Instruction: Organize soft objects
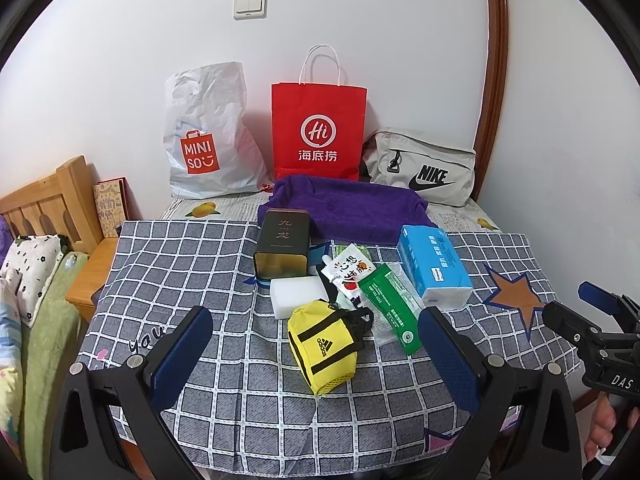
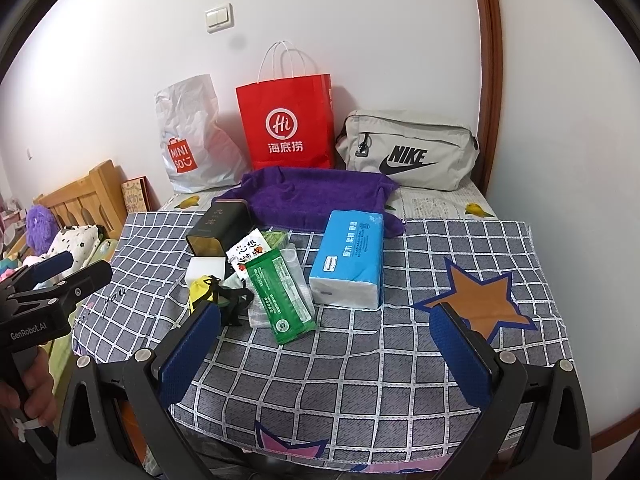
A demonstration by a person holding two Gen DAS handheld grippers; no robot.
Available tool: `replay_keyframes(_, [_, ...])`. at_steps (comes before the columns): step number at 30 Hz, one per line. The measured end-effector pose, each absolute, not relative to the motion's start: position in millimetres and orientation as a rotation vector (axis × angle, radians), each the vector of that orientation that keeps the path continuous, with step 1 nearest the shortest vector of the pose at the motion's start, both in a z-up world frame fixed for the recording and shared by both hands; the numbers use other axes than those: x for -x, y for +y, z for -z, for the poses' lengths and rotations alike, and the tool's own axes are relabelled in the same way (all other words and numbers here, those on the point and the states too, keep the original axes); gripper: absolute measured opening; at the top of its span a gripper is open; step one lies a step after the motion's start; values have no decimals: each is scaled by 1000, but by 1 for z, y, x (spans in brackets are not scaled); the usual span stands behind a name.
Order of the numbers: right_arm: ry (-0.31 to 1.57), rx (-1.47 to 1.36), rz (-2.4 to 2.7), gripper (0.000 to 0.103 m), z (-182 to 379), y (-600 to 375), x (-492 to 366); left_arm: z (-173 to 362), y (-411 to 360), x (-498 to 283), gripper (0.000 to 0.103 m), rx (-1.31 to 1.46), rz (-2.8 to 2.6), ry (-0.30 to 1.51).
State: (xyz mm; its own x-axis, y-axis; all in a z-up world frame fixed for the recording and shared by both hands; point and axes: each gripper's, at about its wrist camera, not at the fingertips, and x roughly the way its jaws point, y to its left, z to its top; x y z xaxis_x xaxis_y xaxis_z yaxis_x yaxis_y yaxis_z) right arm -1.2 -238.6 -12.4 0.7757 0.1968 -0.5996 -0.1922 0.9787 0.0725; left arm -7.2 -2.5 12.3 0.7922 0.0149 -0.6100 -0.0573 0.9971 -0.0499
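Hiding behind right claw: yellow pouch, half seen.

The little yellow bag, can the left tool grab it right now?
Probably yes. The yellow bag lies straight ahead of the open left tool, at the near edge of the pile, with only bare checked cloth before it. Its black strap touches the green packet, which might get nudged.

Table w/ checked cloth, purple towel, tissue pack, tin, yellow pouch
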Motion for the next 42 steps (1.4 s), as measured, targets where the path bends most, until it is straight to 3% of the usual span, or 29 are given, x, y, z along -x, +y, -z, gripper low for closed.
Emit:
replay_keyframes(12, [648, -6, -208, 103, 14, -240, 0, -4, 6, 0, 103, 87, -36, 691])
replay_keyframes(42, [867, 68, -219, 103, 94, -229, -62, 115, 5, -89, 103, 144, 80, 938])
